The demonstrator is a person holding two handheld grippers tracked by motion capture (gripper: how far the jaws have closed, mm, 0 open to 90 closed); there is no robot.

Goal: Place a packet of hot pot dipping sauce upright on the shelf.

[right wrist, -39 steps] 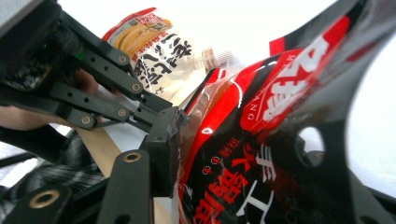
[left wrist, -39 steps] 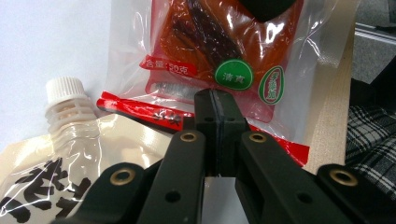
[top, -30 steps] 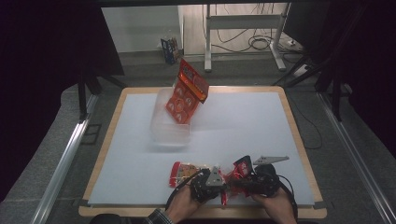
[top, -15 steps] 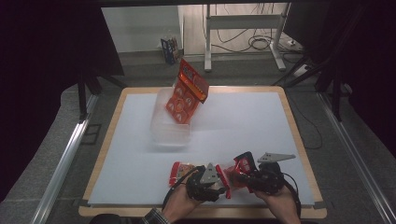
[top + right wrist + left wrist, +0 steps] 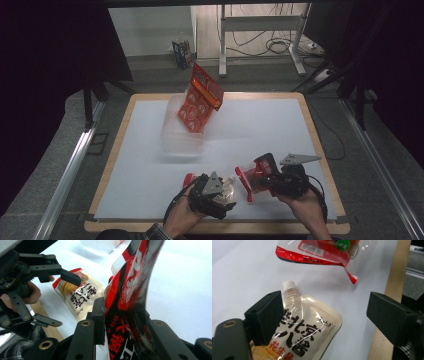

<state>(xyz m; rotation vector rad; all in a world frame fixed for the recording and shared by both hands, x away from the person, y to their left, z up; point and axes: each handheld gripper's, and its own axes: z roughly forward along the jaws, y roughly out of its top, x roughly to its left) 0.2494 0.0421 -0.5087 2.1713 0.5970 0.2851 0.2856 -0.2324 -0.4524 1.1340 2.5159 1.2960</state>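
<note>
White-topped table [image 5: 150,170]: spouted pouch [image 5: 309,332], clear tub [image 5: 181,137].

We are holding a red packet [image 5: 256,176] clamped in the right gripper [image 5: 270,181], lifted just off the white table [image 5: 260,130]. Our left gripper [image 5: 226,196] is hovering over a pale pouch [image 5: 227,187] near the front edge. Farther back, a red snack bag [image 5: 199,100] is leaning out of a clear tub [image 5: 176,136].

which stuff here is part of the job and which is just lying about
In the job:
red snack packet, clamped in the right gripper
white spouted pouch, between the open left gripper jaws

Lying about:
clear plastic bin
orange packet propped in it
blue box on the floor
</note>
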